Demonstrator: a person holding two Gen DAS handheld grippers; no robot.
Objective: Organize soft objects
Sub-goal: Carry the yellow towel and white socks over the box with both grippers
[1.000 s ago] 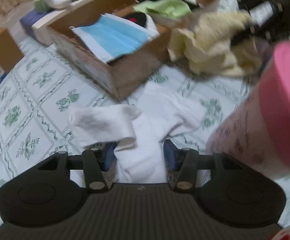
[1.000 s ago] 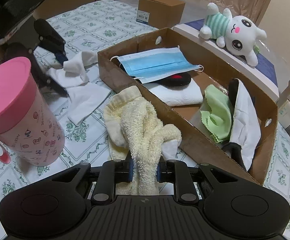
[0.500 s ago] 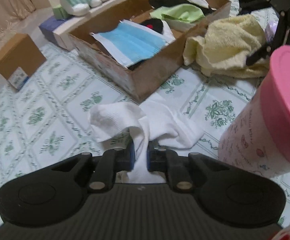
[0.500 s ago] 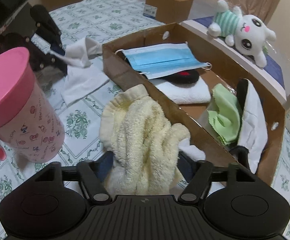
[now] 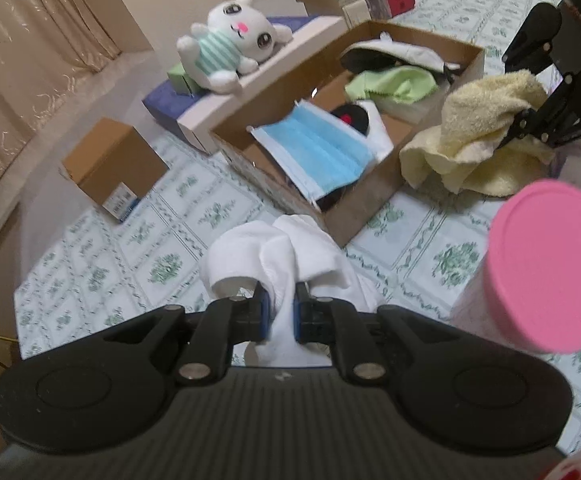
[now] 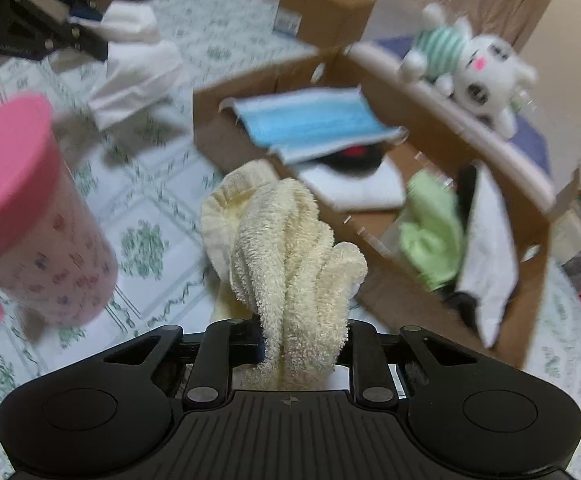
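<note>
My left gripper [image 5: 278, 312] is shut on a white sock [image 5: 278, 256] and holds it lifted above the patterned tablecloth; it also shows in the right wrist view [image 6: 134, 56]. My right gripper [image 6: 302, 344] is shut on a pale yellow towel [image 6: 290, 248], raised beside the cardboard box [image 6: 530, 264]; the towel also shows in the left wrist view [image 5: 486, 136]. The box [image 5: 354, 216] holds a blue face mask [image 5: 318, 152], a green cloth [image 5: 394, 84], and black and white items.
A pink-lidded cup [image 5: 546, 268] stands at the front right in the left wrist view and at the left in the right wrist view [image 6: 22, 216]. A plush white toy [image 5: 230, 44] lies on a flat box behind the cardboard box. A small brown carton [image 5: 110, 168] stands at left.
The left gripper closed on the white sock and lifted it off the tablecloth. The right gripper opened briefly, then closed again on the yellow towel and raised it.
</note>
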